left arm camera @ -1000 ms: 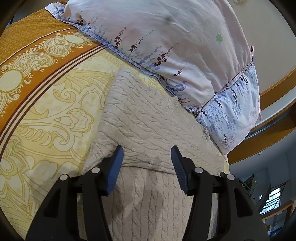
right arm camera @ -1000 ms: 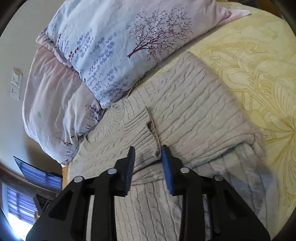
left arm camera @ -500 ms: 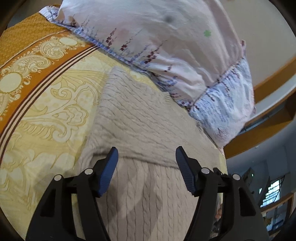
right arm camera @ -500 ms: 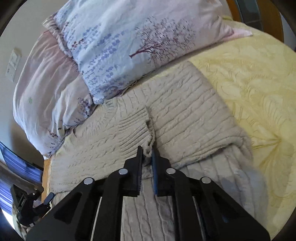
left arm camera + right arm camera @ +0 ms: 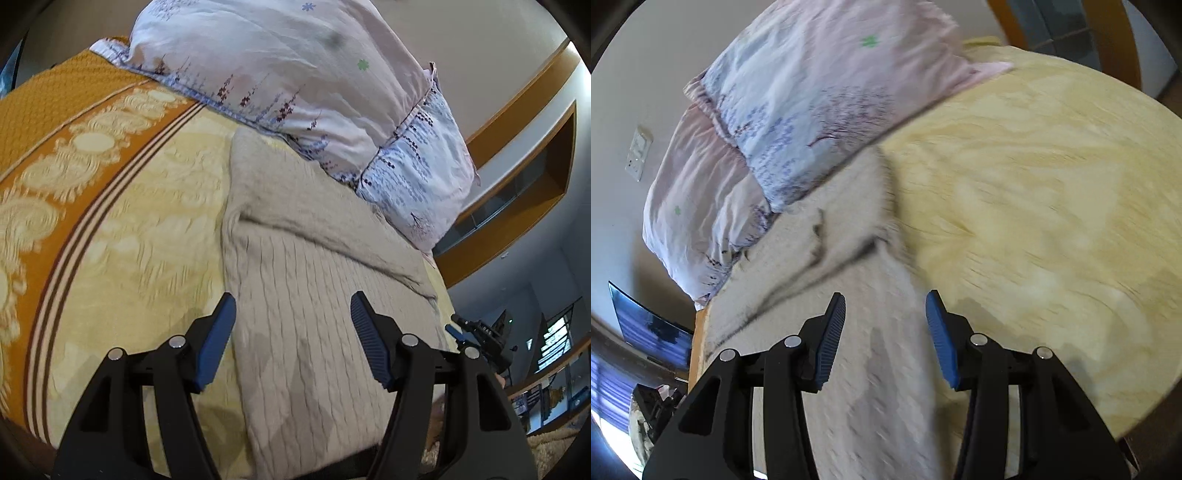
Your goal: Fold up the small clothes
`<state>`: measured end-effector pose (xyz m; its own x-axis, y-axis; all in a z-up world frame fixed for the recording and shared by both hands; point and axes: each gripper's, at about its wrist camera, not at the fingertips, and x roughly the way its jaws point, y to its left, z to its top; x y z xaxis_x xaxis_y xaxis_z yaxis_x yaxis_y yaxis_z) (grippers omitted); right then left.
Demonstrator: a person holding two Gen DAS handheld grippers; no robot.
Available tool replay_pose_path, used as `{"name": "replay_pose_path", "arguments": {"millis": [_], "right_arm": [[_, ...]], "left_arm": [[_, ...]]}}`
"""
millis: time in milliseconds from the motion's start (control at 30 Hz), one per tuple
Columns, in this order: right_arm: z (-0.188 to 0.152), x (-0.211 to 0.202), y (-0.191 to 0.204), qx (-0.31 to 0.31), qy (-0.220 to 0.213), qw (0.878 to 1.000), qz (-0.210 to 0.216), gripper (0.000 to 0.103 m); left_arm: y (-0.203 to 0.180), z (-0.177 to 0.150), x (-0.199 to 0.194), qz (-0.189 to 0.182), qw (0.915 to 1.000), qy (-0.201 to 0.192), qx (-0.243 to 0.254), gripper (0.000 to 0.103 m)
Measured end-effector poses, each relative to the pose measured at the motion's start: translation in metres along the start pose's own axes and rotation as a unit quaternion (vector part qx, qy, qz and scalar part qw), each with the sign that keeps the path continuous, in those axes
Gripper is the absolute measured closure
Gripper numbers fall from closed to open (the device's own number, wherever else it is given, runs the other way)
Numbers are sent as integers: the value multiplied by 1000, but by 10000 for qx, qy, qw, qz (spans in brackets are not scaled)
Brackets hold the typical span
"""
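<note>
Both open, empty: left gripper (image 5: 291,314) over sweater (image 5: 314,332), right gripper (image 5: 886,314), just widened, straddling its bed-side edge.

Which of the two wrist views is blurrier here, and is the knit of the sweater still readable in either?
Right wrist view: heavy motion smear over the sweater and bedspread, knit unreadable; only the right gripper is crisp. Left wrist view: milder blur, cable ribs on the sweater readable between the left gripper fingers; fisheye bends the wall shelf.
</note>
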<state>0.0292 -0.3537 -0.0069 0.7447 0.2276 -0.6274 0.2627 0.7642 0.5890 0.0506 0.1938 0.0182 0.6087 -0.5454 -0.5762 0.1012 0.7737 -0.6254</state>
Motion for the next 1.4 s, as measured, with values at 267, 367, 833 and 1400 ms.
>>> {"name": "replay_pose_path", "arguments": {"millis": [267, 367, 833, 1400], "right_arm": [[-26, -6, -24, 116, 519, 9965, 644, 56], [-37, -8, -22, 45, 697, 9926, 998, 57], [-95, -44, -48, -365, 1151, 9685, 2178, 59], [-122, -5, -61, -400, 1585, 9580, 2356, 59]], "left_arm": [[4, -32, 0, -158, 9997, 111, -151, 42], [2, -39, -3, -352, 9991, 122, -191, 43], [20, -97, -34, -1742, 9840, 53, -376, 58], [14, -132, -9, -1436, 9874, 582, 306, 51]]}}
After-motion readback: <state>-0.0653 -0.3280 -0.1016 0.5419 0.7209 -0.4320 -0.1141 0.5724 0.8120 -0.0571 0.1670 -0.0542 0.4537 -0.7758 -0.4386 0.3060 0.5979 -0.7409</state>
